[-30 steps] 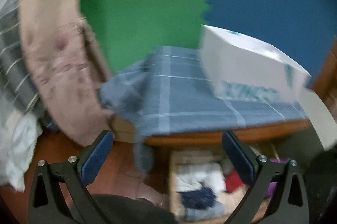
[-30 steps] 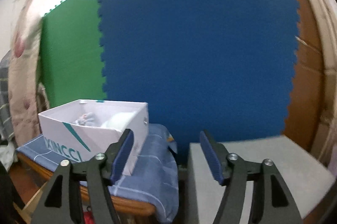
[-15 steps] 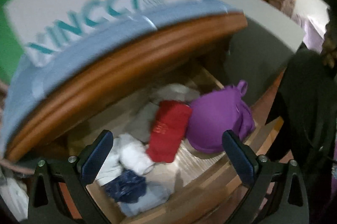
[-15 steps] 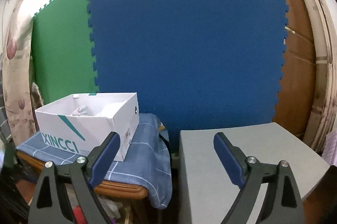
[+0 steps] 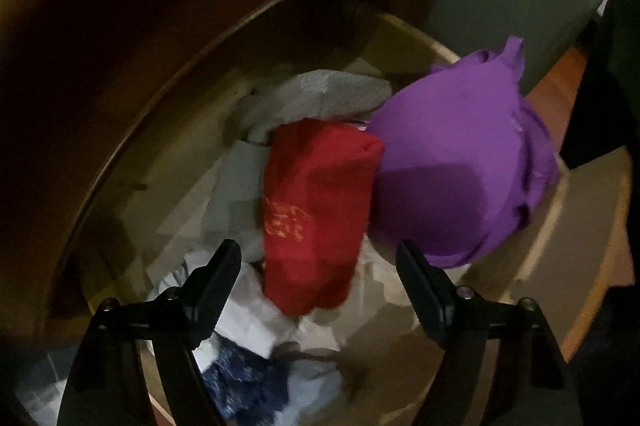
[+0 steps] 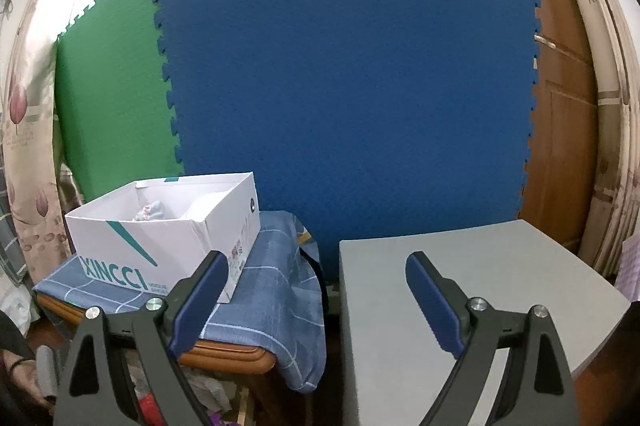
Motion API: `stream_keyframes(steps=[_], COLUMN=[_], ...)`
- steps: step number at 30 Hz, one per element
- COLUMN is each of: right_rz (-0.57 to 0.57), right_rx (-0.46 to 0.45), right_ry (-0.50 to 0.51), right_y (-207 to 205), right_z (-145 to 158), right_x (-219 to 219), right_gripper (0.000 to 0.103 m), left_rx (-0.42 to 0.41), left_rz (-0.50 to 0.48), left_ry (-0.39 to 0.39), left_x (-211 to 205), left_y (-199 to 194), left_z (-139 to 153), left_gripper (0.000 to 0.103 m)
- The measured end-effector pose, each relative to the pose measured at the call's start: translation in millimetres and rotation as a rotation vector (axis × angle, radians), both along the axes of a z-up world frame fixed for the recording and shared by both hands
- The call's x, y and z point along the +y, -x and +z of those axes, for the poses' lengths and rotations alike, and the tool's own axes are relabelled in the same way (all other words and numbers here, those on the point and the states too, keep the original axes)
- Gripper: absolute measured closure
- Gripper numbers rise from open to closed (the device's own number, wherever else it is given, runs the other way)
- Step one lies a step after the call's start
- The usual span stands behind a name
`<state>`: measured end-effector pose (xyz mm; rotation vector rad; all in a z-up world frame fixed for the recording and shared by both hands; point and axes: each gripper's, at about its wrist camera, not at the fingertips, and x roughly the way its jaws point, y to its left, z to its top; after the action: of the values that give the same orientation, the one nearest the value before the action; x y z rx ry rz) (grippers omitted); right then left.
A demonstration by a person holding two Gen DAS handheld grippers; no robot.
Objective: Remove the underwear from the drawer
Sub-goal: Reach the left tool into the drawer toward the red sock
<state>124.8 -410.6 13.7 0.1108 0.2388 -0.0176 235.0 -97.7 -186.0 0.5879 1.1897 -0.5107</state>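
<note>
From my right tongs (image 6: 316,278) I face a blue foam mat (image 6: 352,82), the grey surface (image 6: 472,306) below it, and a white box (image 6: 160,238) on a checked cloth (image 6: 272,298); these tongs stand wide with nothing between them. My left tongs (image 5: 318,262) point down into the open drawer (image 5: 560,194), jaws just closing yet apart, the folded red underwear (image 5: 316,202) between the fingertips, pads not touching it, a purple bra (image 5: 460,162) just beside it.
</note>
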Motion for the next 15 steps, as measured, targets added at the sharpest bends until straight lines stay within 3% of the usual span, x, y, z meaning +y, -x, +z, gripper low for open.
stream_keyframes(steps=[12, 15], right_rz=[0.009, 0.009], right_rx=[0.02, 0.026], right_ry=[0.001, 0.002], right_y=[-3.6, -4.8], right_z=[-1.3, -1.8], right_x=[2.0, 2.6], right_gripper=[0.01, 0.01], left_rx=[-0.033, -0.051], left_rz=[-0.129, -0.181], left_ry=[-0.136, -0.167], left_x=[-31.4, -40.0], left_y=[1.6, 0.7], left_z=[-32.0, -37.4], left_gripper=[0.027, 0.04])
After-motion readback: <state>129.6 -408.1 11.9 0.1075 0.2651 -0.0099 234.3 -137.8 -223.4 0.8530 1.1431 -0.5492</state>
